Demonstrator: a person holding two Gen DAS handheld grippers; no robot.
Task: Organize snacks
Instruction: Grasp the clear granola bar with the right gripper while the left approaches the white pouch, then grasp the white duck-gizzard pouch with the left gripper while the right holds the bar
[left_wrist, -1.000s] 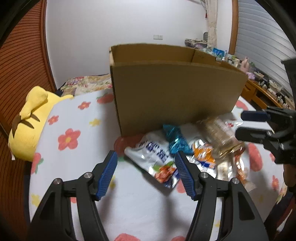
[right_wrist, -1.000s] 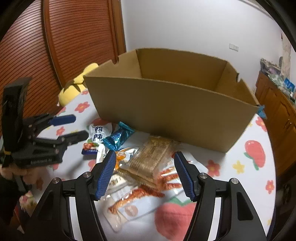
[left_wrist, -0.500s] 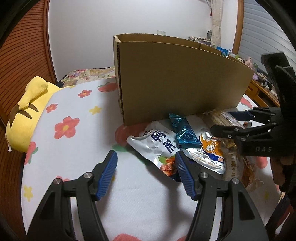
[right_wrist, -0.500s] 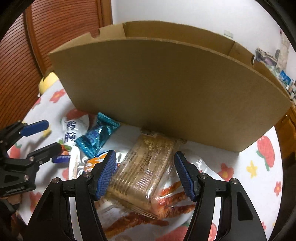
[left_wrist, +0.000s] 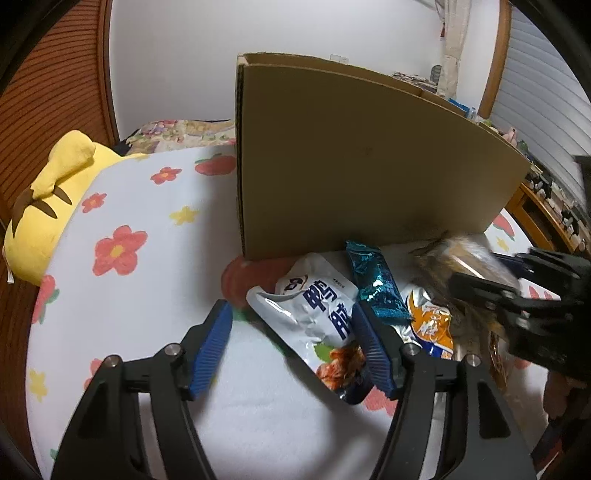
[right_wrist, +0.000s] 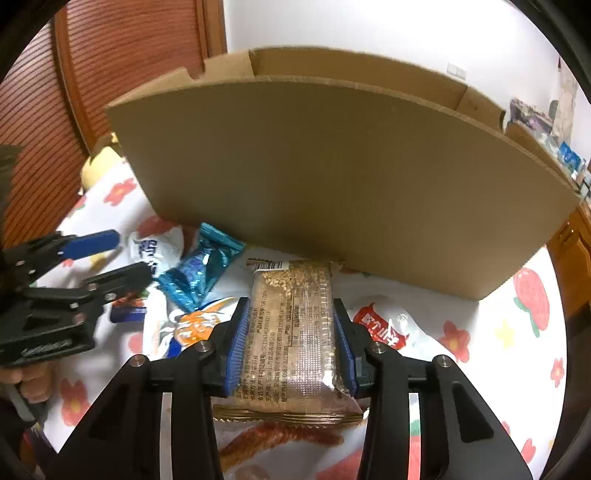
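Right gripper (right_wrist: 291, 347) closing on a sesame cracker pack (right_wrist: 295, 332) before the cardboard box (right_wrist: 347, 184).
Its wrist view shows both pads against the pack's sides; the left view blurs it. Left gripper (left_wrist: 293, 349), jaws wide and opening, straddles a white pouch (left_wrist: 317, 314) at the box's corner.

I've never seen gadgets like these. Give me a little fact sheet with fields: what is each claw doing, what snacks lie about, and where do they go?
Right gripper: jaws closing on the clear sesame cracker pack, pads against both its sides
Left gripper: jaws opening, nothing gripped, over the white pouch
Other snacks: teal wrapper, orange-and-silver packet, red-and-white packet
Likely destination: cardboard box, open at the top, behind the pile
Surface: flowered cloth
Also there: yellow plush toy
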